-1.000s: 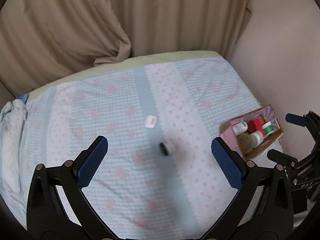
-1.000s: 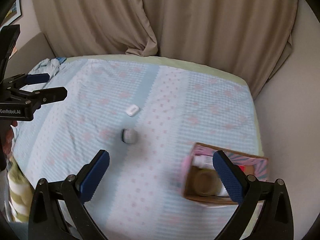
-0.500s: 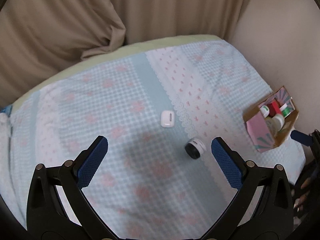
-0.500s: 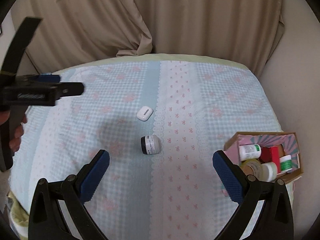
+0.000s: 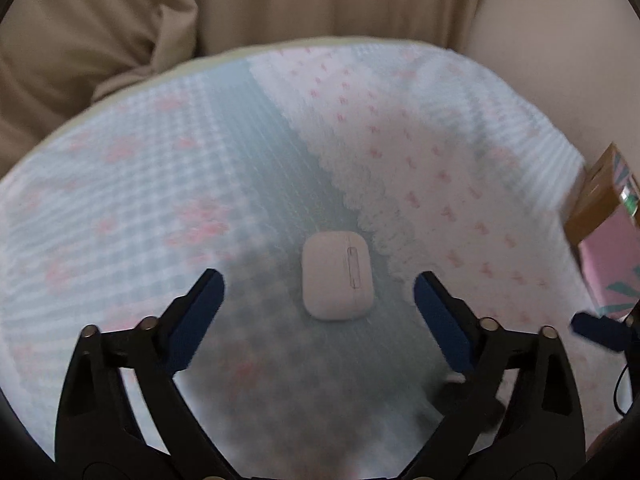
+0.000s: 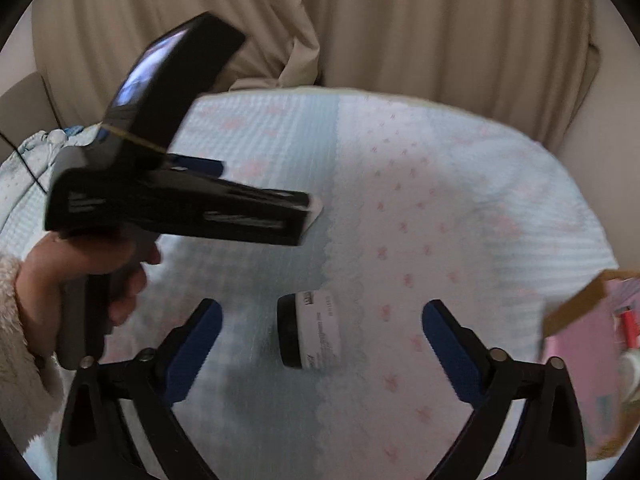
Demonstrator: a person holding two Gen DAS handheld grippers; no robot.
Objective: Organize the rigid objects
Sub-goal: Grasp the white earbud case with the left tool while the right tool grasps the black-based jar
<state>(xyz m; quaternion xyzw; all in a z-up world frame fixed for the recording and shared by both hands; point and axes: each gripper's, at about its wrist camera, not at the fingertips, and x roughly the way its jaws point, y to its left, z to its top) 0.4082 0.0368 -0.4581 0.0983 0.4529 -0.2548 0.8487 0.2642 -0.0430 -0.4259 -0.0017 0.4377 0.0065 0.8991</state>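
Note:
A white earbud case [image 5: 337, 275] lies on the patterned bedspread, between and just ahead of the wide-open blue pads of my left gripper [image 5: 318, 304]. A small white jar with a black lid [image 6: 310, 334] lies on its side between the open pads of my right gripper [image 6: 320, 344]. In the right wrist view the left gripper's body [image 6: 176, 208] hovers over the bed, hiding all but a corner of the case. A pink cardboard box [image 6: 584, 344] holding several small containers sits at the right; it also shows in the left wrist view [image 5: 604, 232].
The bedspread [image 5: 420, 128] is pale blue and white with pink marks. Beige curtains [image 6: 400, 24] hang behind the bed. A wall [image 5: 560, 40] borders the bed's right side. Rumpled bedding [image 6: 36, 148] lies at the far left.
Both grippers have dropped closer to the bed. The left one now brackets the earbud case, the right one brackets the jar. The box has slid to the right edge of both views.

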